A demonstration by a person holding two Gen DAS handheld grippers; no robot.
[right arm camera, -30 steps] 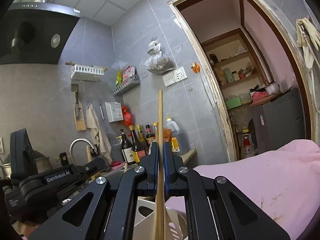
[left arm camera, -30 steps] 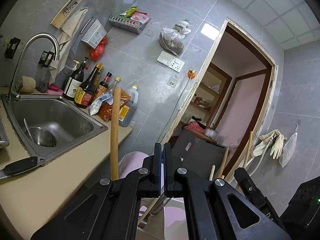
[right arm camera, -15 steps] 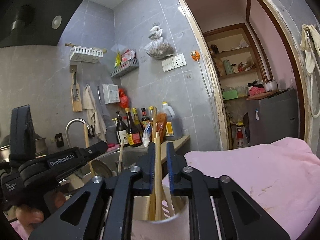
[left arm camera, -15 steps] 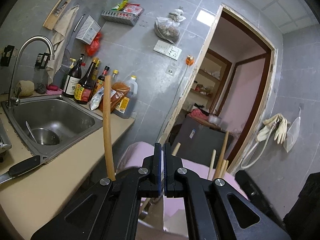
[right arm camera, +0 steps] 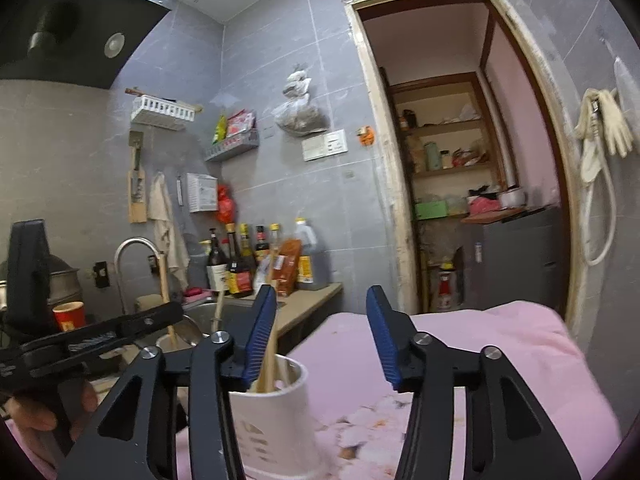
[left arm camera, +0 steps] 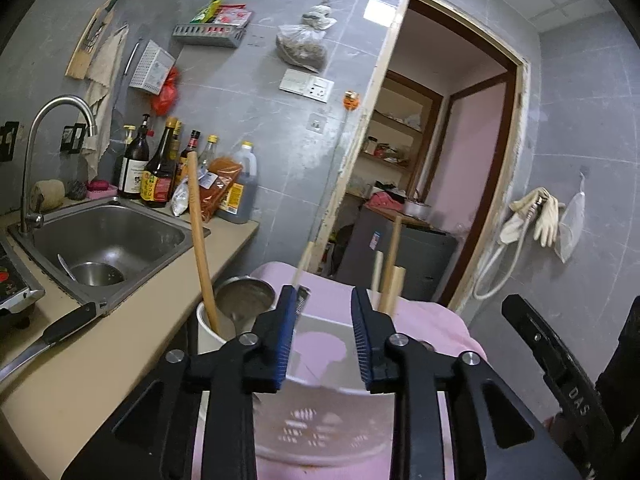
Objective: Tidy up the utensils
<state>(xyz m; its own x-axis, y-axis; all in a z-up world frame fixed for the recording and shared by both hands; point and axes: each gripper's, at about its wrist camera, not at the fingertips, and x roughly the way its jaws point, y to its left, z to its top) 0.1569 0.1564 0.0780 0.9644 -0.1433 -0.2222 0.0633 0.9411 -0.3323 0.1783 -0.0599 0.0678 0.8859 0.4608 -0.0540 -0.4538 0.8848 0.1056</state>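
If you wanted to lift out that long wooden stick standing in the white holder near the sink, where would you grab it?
I'd take the long wooden handle on its bare upper shaft, well above the rim of the white cylindrical holder. It stands nearly upright and leans slightly, so the tongs would best come in level from the side, closing across the round shaft, then lift straight up along its length. Its lower end is hidden inside the holder.

A small home kitchen: at the left of the left wrist view a stainless steel sink (left arm camera: 108,236) with a curved tap (left arm camera: 52,136) is set in a beige counter (left arm camera: 100,360), dark sauce bottles (left arm camera: 156,172) line grey wall tiles, and a black extractor hood (right arm camera: 68,28) fills the right wrist view's upper left.
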